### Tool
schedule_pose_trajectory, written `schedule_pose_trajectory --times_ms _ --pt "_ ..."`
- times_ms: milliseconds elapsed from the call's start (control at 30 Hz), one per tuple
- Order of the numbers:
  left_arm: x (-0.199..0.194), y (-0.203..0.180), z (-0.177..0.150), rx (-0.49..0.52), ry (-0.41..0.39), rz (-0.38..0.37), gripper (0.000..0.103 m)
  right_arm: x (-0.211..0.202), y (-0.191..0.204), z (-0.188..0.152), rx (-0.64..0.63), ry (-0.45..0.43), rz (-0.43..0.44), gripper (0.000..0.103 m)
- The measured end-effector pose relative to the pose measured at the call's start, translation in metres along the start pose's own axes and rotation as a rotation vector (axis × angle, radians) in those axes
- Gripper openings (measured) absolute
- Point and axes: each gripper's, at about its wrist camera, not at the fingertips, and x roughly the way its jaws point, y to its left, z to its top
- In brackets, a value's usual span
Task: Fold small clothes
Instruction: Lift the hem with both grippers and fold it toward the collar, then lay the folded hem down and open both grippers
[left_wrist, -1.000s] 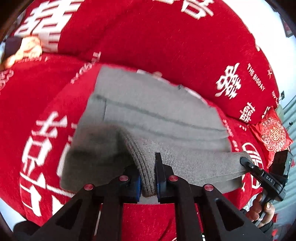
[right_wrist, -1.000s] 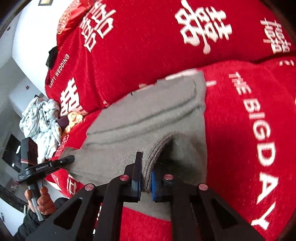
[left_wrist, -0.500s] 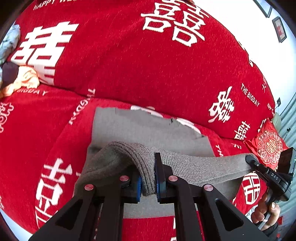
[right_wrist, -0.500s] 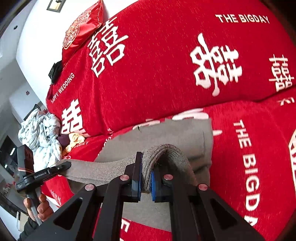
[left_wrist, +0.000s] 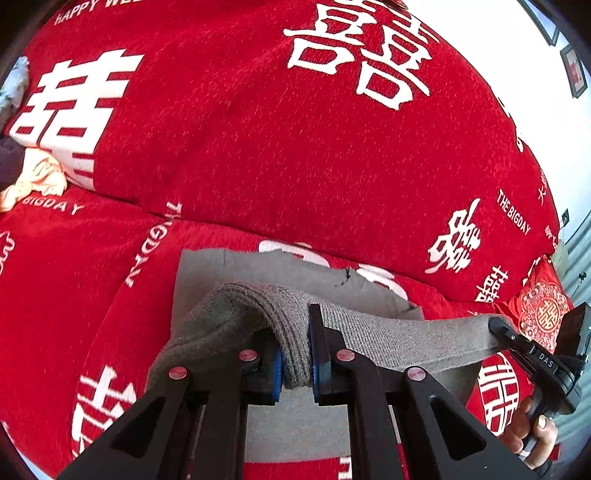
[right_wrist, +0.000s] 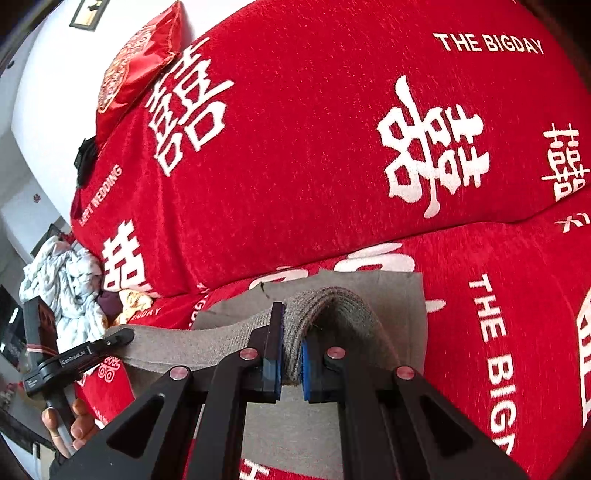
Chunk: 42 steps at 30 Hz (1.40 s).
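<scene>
Fold under way: left gripper (left_wrist: 295, 350) and right gripper (right_wrist: 291, 352) each clamped on a corner of the grey garment (left_wrist: 388, 332), front edge raised over the red sofa (left_wrist: 258, 155).
Next, judging by the lie: carry both corners forward onto the flat back half, then let go.

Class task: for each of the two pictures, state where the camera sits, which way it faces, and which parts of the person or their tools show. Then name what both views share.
Left wrist: sits on the left gripper, looks down along its fingers at the grey garment on the red sofa cover; the right gripper and hand show at right.
Right wrist: sits on the right gripper, facing the same garment; the left gripper and hand show at left.
Shared: garment, sofa cover, red cushion.
</scene>
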Motion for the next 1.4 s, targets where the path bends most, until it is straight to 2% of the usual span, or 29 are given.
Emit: schedule_pose_trajectory --times_ms 200,567,900,1133,1267,1300,1333,1367,1400 --pt "0.034 0.002 0.018 0.005 0.035 0.039 0.013 0.036 -0.012 0.014 0.037 0.046 -0.035 0.008" --pt "0.119 0.019 0.035 -0.015 0.155 0.095 0.013 0.112 -0.040 0.022 0.077 0.139 -0.117 0.008" --pt "0.184 0.052 0.041 -0.139 0.263 0.086 0.013 0.176 -0.074 0.023 0.210 0.220 -0.151 0.008" --pt "0.207 0.066 0.046 -0.208 0.315 0.065 0.013 0.192 -0.087 0.019 0.241 0.238 -0.153 0.008" --pt "0.214 0.070 0.048 -0.238 0.368 0.044 0.014 0.198 -0.098 0.019 0.313 0.263 -0.117 0.013" --pt "0.214 0.072 0.049 -0.249 0.376 0.032 0.021 0.198 -0.101 0.020 0.331 0.267 -0.100 0.015" --pt "0.212 0.073 0.051 -0.262 0.381 0.004 0.048 0.197 -0.103 0.022 0.345 0.267 -0.085 0.019" --pt "0.208 0.074 0.055 -0.275 0.364 -0.032 0.082 0.195 -0.105 0.023 0.354 0.265 -0.075 0.026" --pt "0.200 0.075 0.058 -0.286 0.326 -0.038 0.094 0.193 -0.105 0.024 0.359 0.258 -0.070 0.033"
